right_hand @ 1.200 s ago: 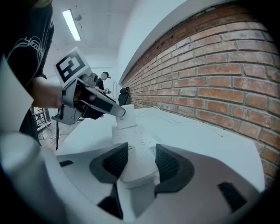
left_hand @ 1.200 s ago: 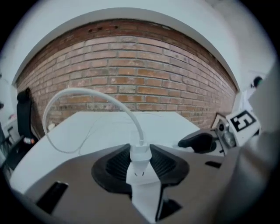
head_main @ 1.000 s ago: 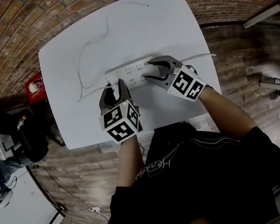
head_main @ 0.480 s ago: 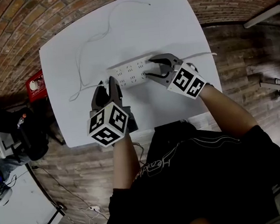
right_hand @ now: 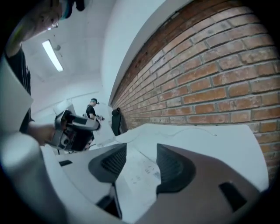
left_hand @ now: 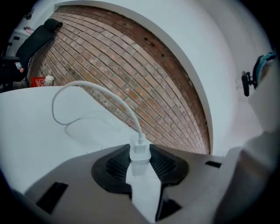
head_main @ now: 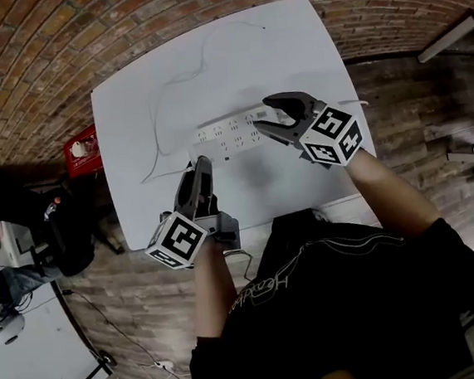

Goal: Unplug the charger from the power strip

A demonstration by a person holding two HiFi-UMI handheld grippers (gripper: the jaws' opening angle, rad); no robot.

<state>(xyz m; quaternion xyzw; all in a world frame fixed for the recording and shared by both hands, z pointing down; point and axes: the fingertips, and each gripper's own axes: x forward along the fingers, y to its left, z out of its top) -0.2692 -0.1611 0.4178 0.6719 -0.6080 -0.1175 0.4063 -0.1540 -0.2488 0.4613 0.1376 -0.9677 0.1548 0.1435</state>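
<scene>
In the lower left of the head view, the left gripper (head_main: 202, 173) is closed tight on the small white charger (left_hand: 140, 154). The charger is out of the power strip (head_main: 227, 134), which lies on the table (head_main: 290, 46). At the middle right, the right gripper (head_main: 261, 113) has just been opening its jaws wide. The strip shows between them, but they do not press on it. The cable (left_hand: 101, 90) loops back over the table. A long pull could make it go tight and yank the charger loose, or drag the free strip
</scene>
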